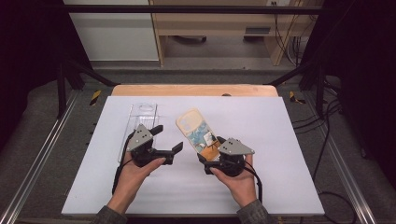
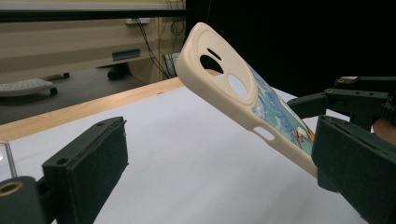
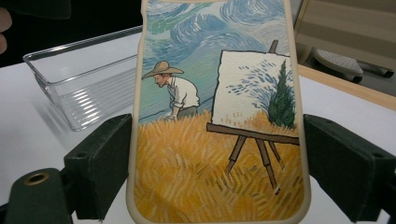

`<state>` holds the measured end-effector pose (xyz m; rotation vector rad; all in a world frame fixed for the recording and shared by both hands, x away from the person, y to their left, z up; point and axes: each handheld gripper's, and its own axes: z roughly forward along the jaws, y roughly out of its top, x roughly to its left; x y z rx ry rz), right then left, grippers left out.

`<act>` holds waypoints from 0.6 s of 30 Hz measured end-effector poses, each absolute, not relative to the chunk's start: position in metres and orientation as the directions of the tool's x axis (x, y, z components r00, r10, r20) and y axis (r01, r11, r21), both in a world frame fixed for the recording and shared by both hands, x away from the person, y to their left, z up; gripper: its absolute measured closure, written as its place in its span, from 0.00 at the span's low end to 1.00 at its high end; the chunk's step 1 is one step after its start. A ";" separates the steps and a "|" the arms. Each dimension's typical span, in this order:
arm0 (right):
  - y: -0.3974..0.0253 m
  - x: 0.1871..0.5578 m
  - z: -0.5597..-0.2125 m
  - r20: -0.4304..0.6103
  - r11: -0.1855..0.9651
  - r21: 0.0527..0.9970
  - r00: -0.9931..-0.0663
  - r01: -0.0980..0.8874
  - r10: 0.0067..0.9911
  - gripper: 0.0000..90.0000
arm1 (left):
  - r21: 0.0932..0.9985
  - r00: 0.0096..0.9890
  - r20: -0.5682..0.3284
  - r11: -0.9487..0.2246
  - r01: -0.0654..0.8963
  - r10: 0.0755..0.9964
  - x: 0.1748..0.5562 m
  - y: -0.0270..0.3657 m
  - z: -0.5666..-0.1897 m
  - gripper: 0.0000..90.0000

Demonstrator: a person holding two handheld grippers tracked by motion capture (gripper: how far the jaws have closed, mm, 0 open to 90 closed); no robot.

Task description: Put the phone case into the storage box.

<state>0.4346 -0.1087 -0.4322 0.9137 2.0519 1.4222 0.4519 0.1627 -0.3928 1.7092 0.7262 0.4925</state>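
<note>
Above the white table, right gripper jaws clamping phone case, left gripper jaws spread

Between my jaws: my left gripper stands wide, bare white mat in the gap.
To my right: the phone case slants up off the mat, just beside my left jaw tip, clamped in my right gripper.
To my left: the clear plastic tray lies just behind my left gripper, blocking that side.
Far half of the mat: open up to the wooden table edge.
Near edge: open mat between my two hands.
</note>
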 end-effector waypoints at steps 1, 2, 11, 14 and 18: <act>-0.108 0.434 -0.433 -0.013 0.239 0.938 -0.665 0.250 0.747 0.14 | 0.966 0.721 -0.054 -0.147 0.213 0.691 0.452 0.162 -0.393 0.04; -0.107 0.434 -0.433 -0.014 0.241 0.938 -0.667 0.249 0.745 0.14 | 0.966 0.721 -0.060 -0.141 0.215 0.690 0.453 0.162 -0.393 0.04; -0.103 0.433 -0.433 -0.019 0.245 0.939 -0.674 0.242 0.739 0.14 | 0.953 0.738 -0.180 -0.072 0.295 0.651 0.463 0.159 -0.399 0.17; -0.102 0.433 -0.434 -0.021 0.248 0.938 -0.675 0.242 0.737 0.14 | 0.948 0.732 -0.221 -0.033 0.316 0.644 0.466 0.160 -0.399 0.23; -0.101 0.433 -0.434 -0.023 0.249 0.939 -0.677 0.238 0.736 0.14 | 0.944 0.734 -0.234 -0.031 0.328 0.638 0.469 0.160 -0.398 0.30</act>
